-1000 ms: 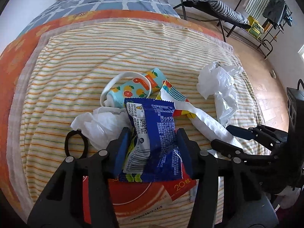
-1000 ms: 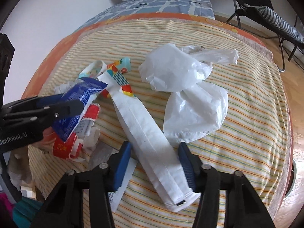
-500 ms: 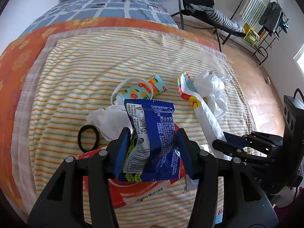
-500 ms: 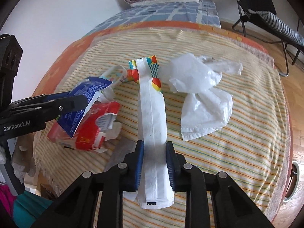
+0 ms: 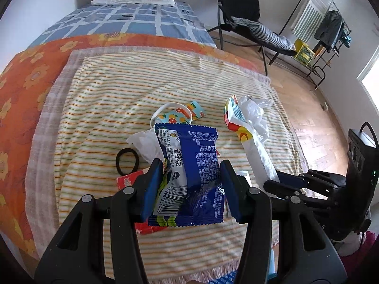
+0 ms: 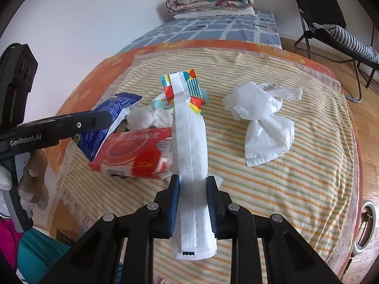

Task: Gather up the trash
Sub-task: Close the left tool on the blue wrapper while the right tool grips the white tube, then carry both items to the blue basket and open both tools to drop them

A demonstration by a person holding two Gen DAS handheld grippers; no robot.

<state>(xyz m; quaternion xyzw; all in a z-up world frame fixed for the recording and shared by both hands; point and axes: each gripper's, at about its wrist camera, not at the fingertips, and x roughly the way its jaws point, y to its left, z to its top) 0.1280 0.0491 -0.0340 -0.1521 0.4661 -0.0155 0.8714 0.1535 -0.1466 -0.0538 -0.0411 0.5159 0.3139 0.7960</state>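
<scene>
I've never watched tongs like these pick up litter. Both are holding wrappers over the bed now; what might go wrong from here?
The right tongs pinch the long white wrapper near one end, so the long free part could flop or slide out. The left tongs grip the slick blue wrapper, which might slip. The white plastic bag, red packet and black hair tie remain on the striped blanket and could be missed.

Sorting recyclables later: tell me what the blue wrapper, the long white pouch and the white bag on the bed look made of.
Blue wrapper: glossy plastic film, judging by its sheen, crinkles and serrated edges.
Long white pouch: matte, stiff, with a centre seam; coated paper or laminate, unclear which.
White bag: thin translucent plastic film, limp and crumpled.
</scene>
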